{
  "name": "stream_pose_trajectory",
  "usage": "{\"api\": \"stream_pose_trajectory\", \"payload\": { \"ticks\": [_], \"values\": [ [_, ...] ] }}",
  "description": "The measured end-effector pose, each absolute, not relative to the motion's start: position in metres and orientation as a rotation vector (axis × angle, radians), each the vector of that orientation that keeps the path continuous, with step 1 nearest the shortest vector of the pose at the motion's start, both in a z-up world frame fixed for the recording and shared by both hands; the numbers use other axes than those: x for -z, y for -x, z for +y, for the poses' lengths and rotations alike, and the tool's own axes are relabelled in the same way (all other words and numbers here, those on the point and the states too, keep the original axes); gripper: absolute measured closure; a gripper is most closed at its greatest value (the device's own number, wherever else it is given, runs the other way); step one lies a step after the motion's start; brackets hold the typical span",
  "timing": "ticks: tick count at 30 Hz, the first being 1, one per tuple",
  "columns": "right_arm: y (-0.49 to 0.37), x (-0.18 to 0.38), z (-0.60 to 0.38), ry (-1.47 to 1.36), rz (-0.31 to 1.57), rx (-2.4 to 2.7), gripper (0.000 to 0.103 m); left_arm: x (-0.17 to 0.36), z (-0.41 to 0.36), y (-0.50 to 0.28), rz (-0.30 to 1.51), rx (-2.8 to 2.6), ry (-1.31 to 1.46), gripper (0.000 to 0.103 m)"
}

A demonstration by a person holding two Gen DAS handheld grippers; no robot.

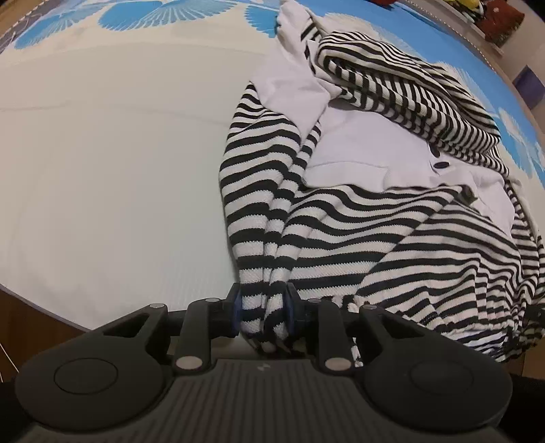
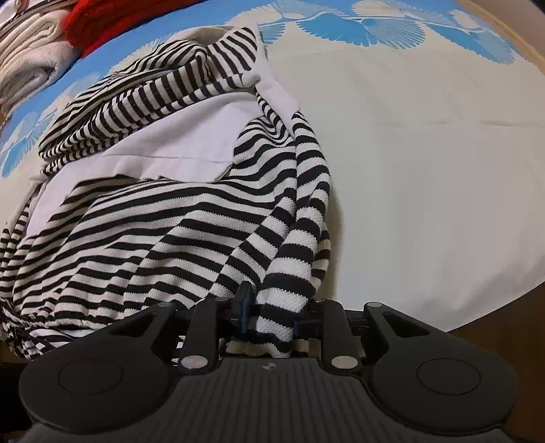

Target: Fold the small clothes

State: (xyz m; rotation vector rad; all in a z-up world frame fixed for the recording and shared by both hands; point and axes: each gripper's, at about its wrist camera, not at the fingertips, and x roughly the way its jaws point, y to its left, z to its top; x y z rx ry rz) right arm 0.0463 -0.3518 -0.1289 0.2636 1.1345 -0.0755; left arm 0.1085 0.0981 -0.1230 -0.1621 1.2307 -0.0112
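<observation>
Your left claw is clamped on a bunched fold of the black-and-white striped knit garment with plain white panels, blue pads pressing the fabric from both sides at the near edge of the white bed sheet with blue fan-shaped print. In the left wrist view the sheet is bare on the left, and the garment lies crumpled on the right half, its gathered stripes running down into your claw. Further right, a plain white panel sits in the middle of the garment with two dark buttons near its right edge, and a loose striped fold is heaped over the top of it. At the far upper right corner there are some dark red and yellow items, too blurred to tell what. In the right wrist view, folded cream-white fabric and a red cloth sit at the upper left, at the far edge of the bed. The garment fills the left and middle, white panel up top, wide striped part below, spilling toward the near edge. Your right claw is clamped on a striped strip of the same garment, fabric pinched between the blue pads with an end hanging below them. Right of that, the sheet is bare, blue print along its far edge, and a brown wood edge shows at the lower right.
</observation>
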Motion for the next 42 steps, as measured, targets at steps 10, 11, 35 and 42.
{"api": "stream_pose_trajectory", "payload": {
  "ticks": [10, 11, 35, 42],
  "values": [
    [-0.044, 0.118, -0.357, -0.297, 1.055, 0.07, 0.094, 0.12, 0.099, -0.107, 1.205, 0.019, 0.184, 0.091],
    [-0.044, 0.119, -0.359, -0.303, 1.06, 0.081, 0.094, 0.12, 0.099, -0.108, 1.21, 0.019, 0.186, 0.09],
    [-0.038, 0.117, -0.356, -0.274, 1.043, 0.085, 0.095, 0.121, 0.085, -0.108, 1.212, 0.03, 0.075, 0.095],
    [-0.036, 0.114, -0.355, -0.268, 1.033, 0.081, 0.095, 0.119, 0.086, -0.106, 1.203, 0.03, 0.076, 0.095]
  ]
}}
